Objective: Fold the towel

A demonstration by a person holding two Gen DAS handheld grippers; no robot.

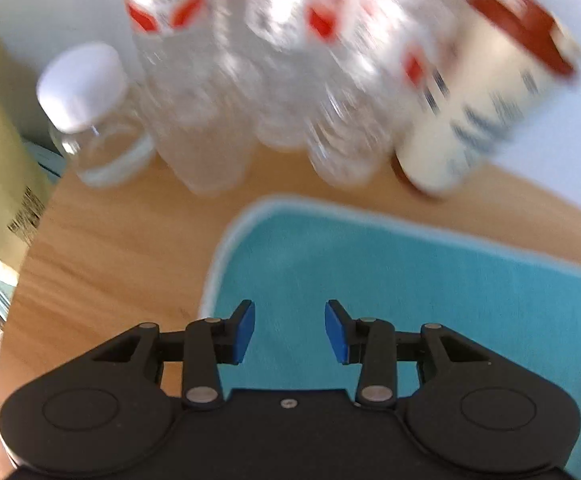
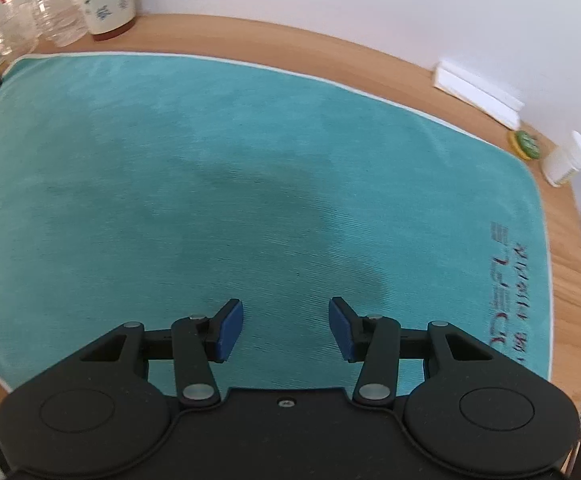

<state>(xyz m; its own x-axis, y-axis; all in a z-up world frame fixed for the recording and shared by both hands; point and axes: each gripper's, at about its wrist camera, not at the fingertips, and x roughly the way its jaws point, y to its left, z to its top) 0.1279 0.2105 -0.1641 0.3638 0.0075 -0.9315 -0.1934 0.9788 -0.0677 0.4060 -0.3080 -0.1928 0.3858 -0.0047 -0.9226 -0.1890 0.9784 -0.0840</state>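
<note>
— Blue pads on both, are they spread?

— Yes. The left tool (image 1: 289, 330) has its jaws wide apart with nothing between them, hanging over the near left corner of the teal towel (image 1: 390, 280). The right tool (image 2: 286, 328) is spread just as wide and empty, over the middle of the towel (image 2: 230, 180). Whether either one touches the cloth cannot be told.

— And the towel itself?

— Laid out flat and unfolded on a wooden tabletop (image 2: 370, 52), pale piping round its edge, with a white wall behind.

— What else is on the tabletop?

— At the far left corner, clear plastic bottles (image 1: 194, 100) with red-and-white labels, a small jar (image 1: 90, 120) with a white cap, and a cream canister (image 1: 478, 96) with a reddish lid, all blurred in the left view. Along the right edge, a white block (image 2: 478, 94), a green-and-yellow round thing (image 2: 524, 144) and a small white container (image 2: 566, 160) lying tilted.

— Any writing?

— Dark lettering (image 2: 506, 292) runs along the towel's right end, but it is too blurred to read.
</note>
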